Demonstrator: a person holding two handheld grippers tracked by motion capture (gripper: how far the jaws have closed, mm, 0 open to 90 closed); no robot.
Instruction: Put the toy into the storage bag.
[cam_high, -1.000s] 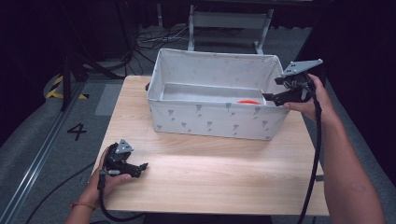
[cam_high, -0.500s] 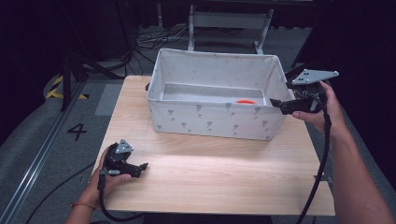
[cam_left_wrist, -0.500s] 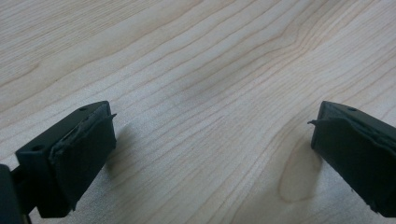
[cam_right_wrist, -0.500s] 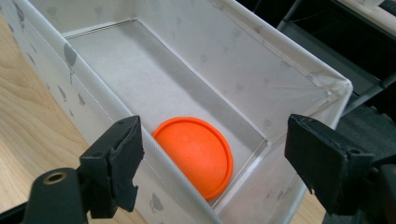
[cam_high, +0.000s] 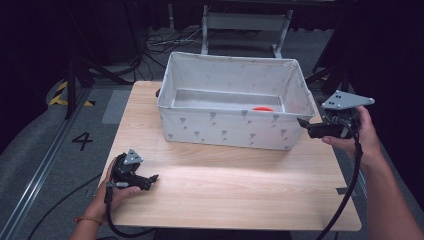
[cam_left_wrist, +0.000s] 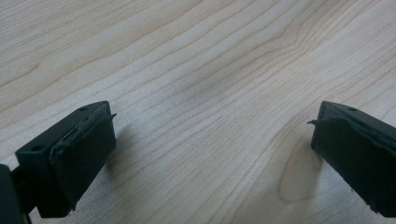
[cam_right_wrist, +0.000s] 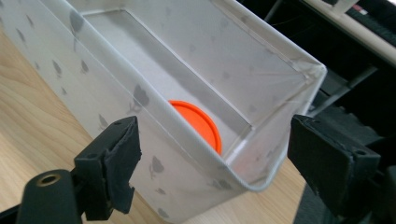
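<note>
Lying flat on the floor of the grey fabric bin (cam_high: 225, 135), the orange disc (cam_right_wrist: 198, 123) looks already delivered, the empty right claw (cam_high: 303, 125), its jaws having just been opening, beside the bin's corner, and the left claw (cam_high: 150, 178) wide over the tabletop (cam_high: 225, 185).

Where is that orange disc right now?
The orange disc lies on the floor of the white fabric bin, near its right end in the high view, against the front wall, close to the right gripper.
</note>
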